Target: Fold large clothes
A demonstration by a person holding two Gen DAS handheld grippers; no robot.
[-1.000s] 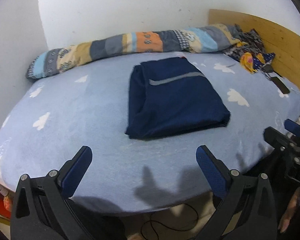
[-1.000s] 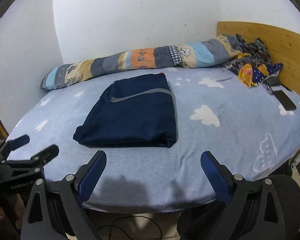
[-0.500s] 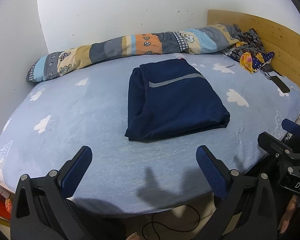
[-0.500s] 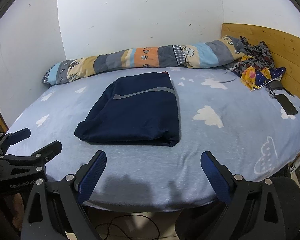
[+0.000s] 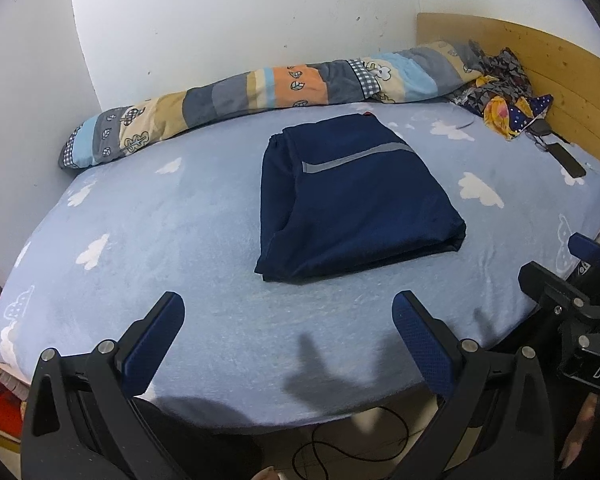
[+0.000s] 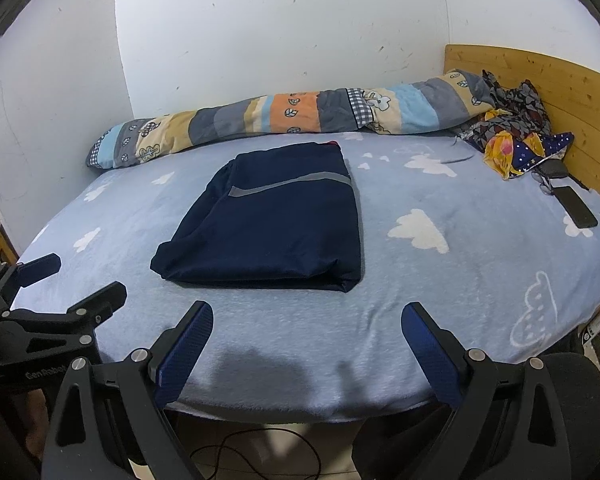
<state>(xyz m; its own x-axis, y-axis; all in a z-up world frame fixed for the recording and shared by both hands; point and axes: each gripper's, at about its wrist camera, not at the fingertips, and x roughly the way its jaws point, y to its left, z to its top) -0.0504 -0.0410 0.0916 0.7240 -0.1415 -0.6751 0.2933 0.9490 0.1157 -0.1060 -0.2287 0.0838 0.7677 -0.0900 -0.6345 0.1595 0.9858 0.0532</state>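
Note:
A dark navy garment (image 5: 352, 200) with a grey stripe lies folded flat in a rectangle in the middle of the bed; it also shows in the right wrist view (image 6: 272, 224). My left gripper (image 5: 288, 312) is open and empty at the bed's near edge, short of the garment; it also shows at the left of the right wrist view (image 6: 60, 280). My right gripper (image 6: 308, 320) is open and empty at the near edge; it also shows at the right of the left wrist view (image 5: 560, 264).
The bed has a light blue cloud-print sheet (image 5: 160, 240). A long patchwork bolster (image 6: 284, 116) lies along the back wall. Crumpled patterned clothes (image 6: 516, 136) and a black phone (image 6: 576, 212) lie by the wooden headboard (image 6: 540, 76). A black cable (image 6: 260, 456) lies on the floor.
Both grippers have drawn back a little and tilted up, so the bed and garment sit slightly lower in view. The garment has not moved.

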